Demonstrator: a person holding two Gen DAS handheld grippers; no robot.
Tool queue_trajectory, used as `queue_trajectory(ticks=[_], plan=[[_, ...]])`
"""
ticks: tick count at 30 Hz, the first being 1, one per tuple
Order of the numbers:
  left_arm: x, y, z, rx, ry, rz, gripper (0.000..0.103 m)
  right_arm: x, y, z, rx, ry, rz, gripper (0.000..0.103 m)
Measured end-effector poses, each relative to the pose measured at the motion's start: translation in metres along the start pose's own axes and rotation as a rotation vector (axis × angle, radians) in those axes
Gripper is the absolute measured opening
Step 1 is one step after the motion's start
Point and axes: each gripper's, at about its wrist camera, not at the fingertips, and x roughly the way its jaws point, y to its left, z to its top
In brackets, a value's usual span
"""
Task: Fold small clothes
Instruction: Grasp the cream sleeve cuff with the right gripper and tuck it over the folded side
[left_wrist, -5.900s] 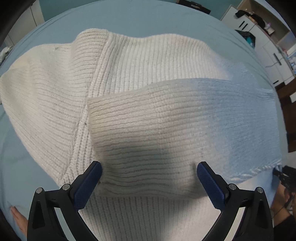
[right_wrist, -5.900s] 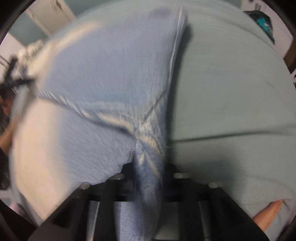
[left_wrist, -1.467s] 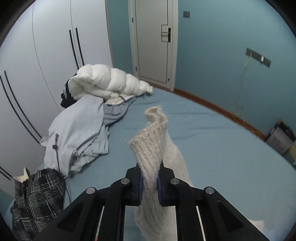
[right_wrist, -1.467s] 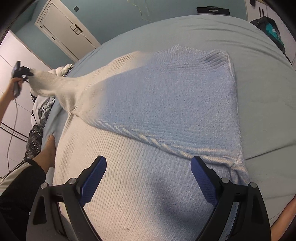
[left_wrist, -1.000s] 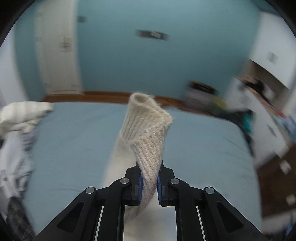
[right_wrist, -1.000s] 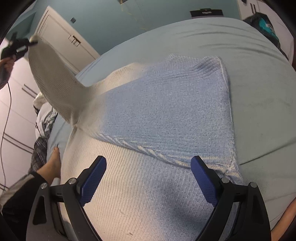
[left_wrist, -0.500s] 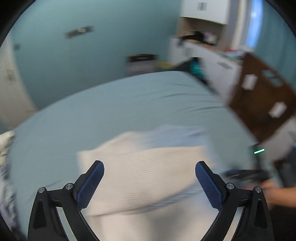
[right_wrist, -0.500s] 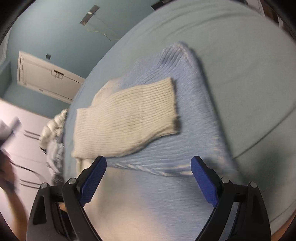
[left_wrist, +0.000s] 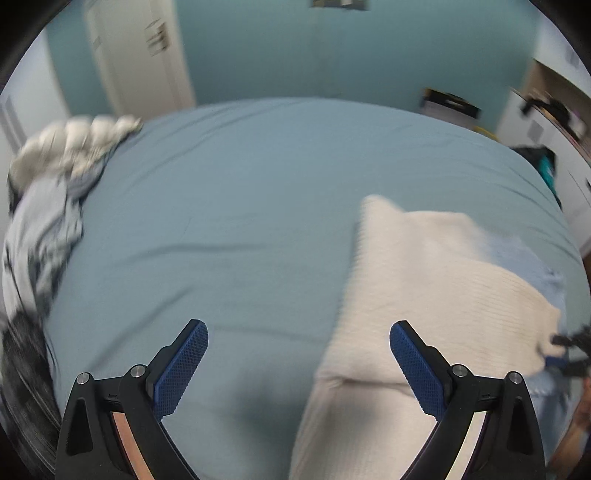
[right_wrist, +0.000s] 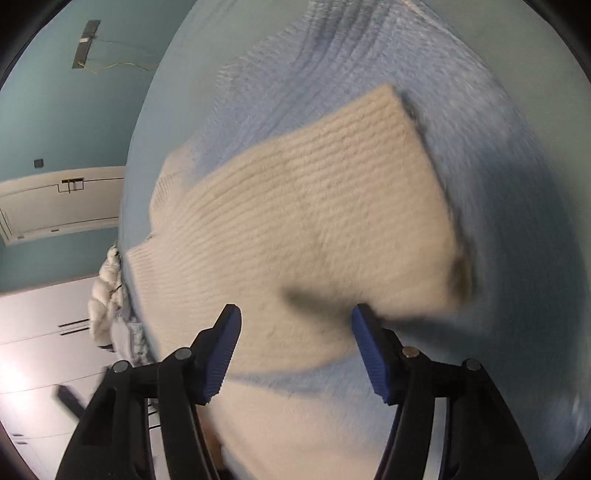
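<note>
Both sleeves in on the sweater (right_wrist: 303, 229), L gripper (left_wrist: 297, 363) & R gripper (right_wrist: 295, 347) jaws released, empty — next, grab hem corners evenly w/ both.

Light: soft and even; part of the sweater (right_wrist: 303, 221) looks cream, part bluish.
Shadows: dark smear on the knit just ahead of the right gripper (right_wrist: 295, 334); faint shade on the bed (left_wrist: 240, 206) ahead of the left gripper (left_wrist: 298, 360).
Blur: motion smear throughout both views; clothes pile (left_wrist: 48, 206) streaked.
Distortion: fisheye bending, black corners.
</note>
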Motion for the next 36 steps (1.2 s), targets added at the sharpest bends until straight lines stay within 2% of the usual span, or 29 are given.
queue_trajectory(ticks=[4,8,10,12,13,14,19,24,26,28,30,33,34,36], plan=[[0.024,0.014,-0.013,-0.048,0.060,0.006,0.100,-0.006,-0.004,-0.017,0.013,-0.005,-0.049,0.060],[0.033,0.011,-0.024,-0.018,0.097,0.030,0.100,0.009,-0.026,0.006,0.042,-0.030,-0.055,0.060],[0.033,0.006,-0.025,-0.005,0.103,0.033,0.100,0.011,-0.018,0.010,0.037,-0.059,-0.066,0.061],[0.029,0.000,-0.022,0.012,0.092,0.043,0.100,0.009,-0.001,0.008,-0.026,-0.104,-0.118,0.048],[0.031,-0.002,-0.021,0.022,0.086,0.053,0.100,0.010,0.011,0.004,-0.071,-0.120,-0.165,0.020],[0.031,-0.006,-0.021,0.033,0.079,0.061,0.100,0.008,0.021,0.001,-0.116,-0.128,-0.190,0.011],[0.027,-0.024,-0.015,0.070,0.058,0.064,0.100,-0.030,0.059,-0.017,-0.288,-0.255,-0.143,0.009],[0.015,-0.045,-0.011,0.125,0.005,0.055,0.100,-0.107,0.105,-0.057,-0.557,-0.448,-0.060,0.009],[0.010,-0.053,-0.011,0.158,-0.011,0.054,0.100,-0.136,0.107,-0.070,-0.606,-0.497,-0.021,0.009],[0.006,-0.061,-0.013,0.196,-0.027,0.050,0.100,-0.147,0.107,-0.078,-0.637,-0.525,-0.021,0.009],[0.005,-0.068,-0.016,0.240,-0.038,0.054,0.100,-0.144,0.096,-0.080,-0.638,-0.524,-0.053,0.009],[0.005,-0.082,-0.020,0.323,-0.054,0.069,0.100,-0.103,0.073,-0.067,-0.581,-0.451,-0.121,0.010],[0.005,-0.086,-0.022,0.351,-0.058,0.079,0.100,-0.091,0.056,-0.060,-0.554,-0.399,-0.142,0.012],[0.006,-0.092,-0.025,0.388,-0.057,0.085,0.100,-0.070,0.005,-0.042,-0.438,-0.229,-0.177,0.017]])
